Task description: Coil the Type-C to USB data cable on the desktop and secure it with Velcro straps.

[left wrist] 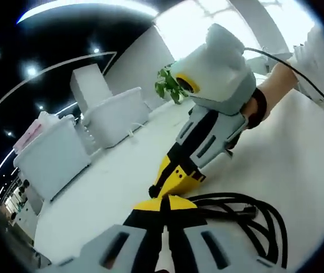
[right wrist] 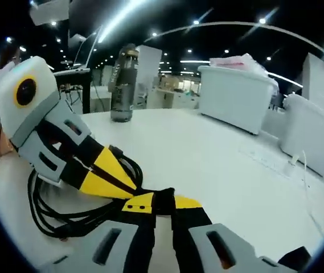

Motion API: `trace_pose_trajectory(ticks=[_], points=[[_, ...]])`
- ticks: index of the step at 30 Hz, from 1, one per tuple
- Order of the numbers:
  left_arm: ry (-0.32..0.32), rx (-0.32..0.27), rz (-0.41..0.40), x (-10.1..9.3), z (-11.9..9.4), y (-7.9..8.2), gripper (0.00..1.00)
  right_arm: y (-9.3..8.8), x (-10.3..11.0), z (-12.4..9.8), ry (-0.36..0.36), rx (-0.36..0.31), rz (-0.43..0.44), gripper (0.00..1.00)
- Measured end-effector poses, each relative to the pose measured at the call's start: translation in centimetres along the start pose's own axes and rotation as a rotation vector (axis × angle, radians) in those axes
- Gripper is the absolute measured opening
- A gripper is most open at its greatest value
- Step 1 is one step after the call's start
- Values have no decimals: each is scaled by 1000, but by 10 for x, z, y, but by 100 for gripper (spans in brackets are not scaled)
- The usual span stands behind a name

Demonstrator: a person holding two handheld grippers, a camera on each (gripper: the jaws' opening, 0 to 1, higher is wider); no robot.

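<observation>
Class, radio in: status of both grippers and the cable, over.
Left gripper and right gripper shut, tips meeting at the coiled black cable. No strap seen. Grey water bottle stands well clear.

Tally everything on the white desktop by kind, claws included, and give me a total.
Yellow-tipped claws: 2, the left claw and the right claw
Coiled black cable: 1
White storage bins: 2, and
Dark water bottle: 1
Green potted plant: 1
Total: 7

Bare desktop (right wrist: 218, 165) ahead — bins (right wrist: 236, 96), bottle (right wrist: 123, 85) at far edge
</observation>
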State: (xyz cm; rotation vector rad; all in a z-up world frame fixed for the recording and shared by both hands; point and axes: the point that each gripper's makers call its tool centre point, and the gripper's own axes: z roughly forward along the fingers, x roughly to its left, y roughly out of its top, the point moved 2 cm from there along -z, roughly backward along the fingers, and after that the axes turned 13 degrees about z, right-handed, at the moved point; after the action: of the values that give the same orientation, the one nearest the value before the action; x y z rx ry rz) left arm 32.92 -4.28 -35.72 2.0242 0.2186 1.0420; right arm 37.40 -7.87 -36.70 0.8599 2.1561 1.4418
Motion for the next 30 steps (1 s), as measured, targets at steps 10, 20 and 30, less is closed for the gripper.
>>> trace_pose_trajectory(ticks=[10, 20, 30], points=[[18, -36, -156, 8, -2, -1, 2, 15, 8, 1, 72, -30, -39, 3], [323, -112, -439, 71, -56, -9, 3, 4, 0, 4, 96, -7, -82, 1], [517, -154, -515, 116, -86, -31, 5, 2, 39, 5, 204, 89, -37, 22]])
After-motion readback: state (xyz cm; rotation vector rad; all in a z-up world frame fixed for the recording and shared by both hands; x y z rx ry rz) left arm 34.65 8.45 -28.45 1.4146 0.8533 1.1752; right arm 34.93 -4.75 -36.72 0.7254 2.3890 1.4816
